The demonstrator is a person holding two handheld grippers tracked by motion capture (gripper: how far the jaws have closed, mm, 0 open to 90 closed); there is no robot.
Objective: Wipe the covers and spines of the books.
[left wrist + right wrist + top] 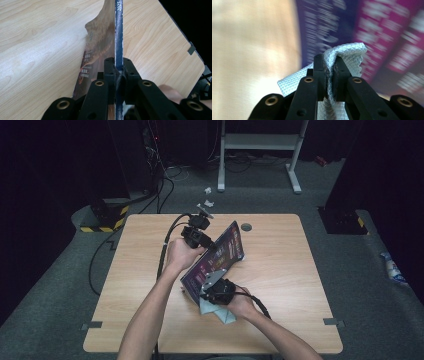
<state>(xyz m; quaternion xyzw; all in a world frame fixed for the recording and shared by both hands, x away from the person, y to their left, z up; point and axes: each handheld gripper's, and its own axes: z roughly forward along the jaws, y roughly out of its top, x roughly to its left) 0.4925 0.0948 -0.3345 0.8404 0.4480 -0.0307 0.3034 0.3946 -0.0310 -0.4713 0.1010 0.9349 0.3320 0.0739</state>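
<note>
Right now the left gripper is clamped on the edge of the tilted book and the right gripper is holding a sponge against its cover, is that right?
Not quite. The right gripper is shut on a folded pale cloth with a woven grid texture, not a sponge; the right gripper view shows it between the jaws, in front of the purple cover. The rest holds: the left gripper is clamped on the edge of the tilted book.

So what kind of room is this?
Probably a lab or recording studio: a lone wooden table on grey carpet, black cables trailing over the floor, yellow-and-black hazard tape on a stand's base, and dark surroundings.
</note>
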